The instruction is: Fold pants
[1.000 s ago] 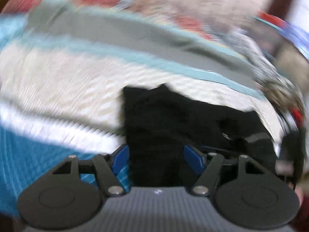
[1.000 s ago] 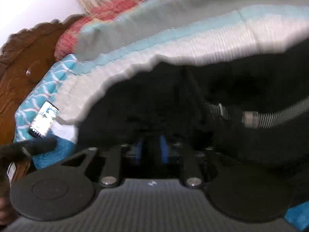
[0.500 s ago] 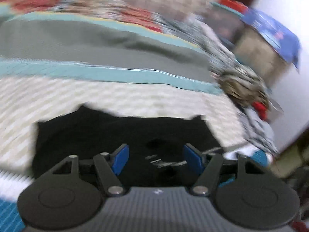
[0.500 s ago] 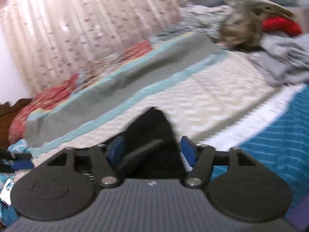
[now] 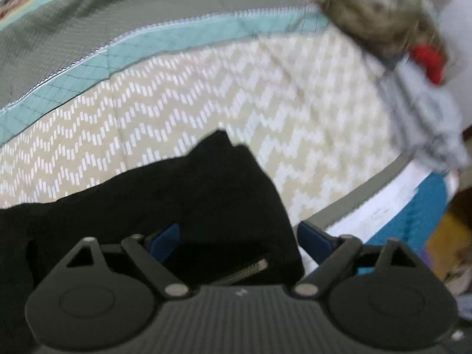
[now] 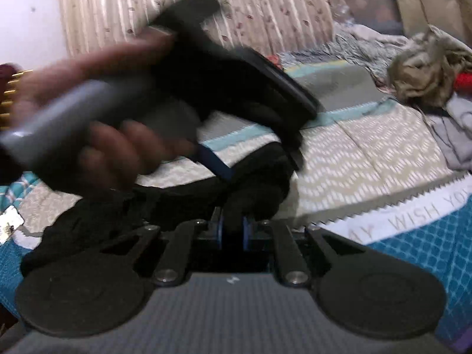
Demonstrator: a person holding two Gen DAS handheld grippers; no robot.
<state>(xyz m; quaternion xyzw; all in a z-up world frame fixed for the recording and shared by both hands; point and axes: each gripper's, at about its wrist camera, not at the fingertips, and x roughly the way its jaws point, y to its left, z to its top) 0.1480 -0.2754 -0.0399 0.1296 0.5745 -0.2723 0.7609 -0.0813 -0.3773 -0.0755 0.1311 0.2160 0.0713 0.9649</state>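
The black pants (image 5: 183, 194) lie on the bed's zigzag-patterned cover (image 5: 206, 100). In the left wrist view my left gripper (image 5: 239, 237) is open, its blue pads spread to either side of the pants' near edge, with a striped drawstring between them. In the right wrist view my right gripper (image 6: 233, 231) is shut on a bunch of the black pants (image 6: 250, 197). The left gripper, held in a hand, also shows in the right wrist view (image 6: 224, 174), blurred, just above the pants.
A pile of crumpled clothes (image 6: 427, 70) with a red item (image 5: 427, 62) and grey garments lies at the bed's right side. A curtain (image 6: 177, 6) hangs behind the bed. A blue patterned blanket (image 6: 427, 242) covers the near edge.
My right gripper has shut on the pants after being open half a second ago. My left gripper has swung right along the pants toward their end, staying open.
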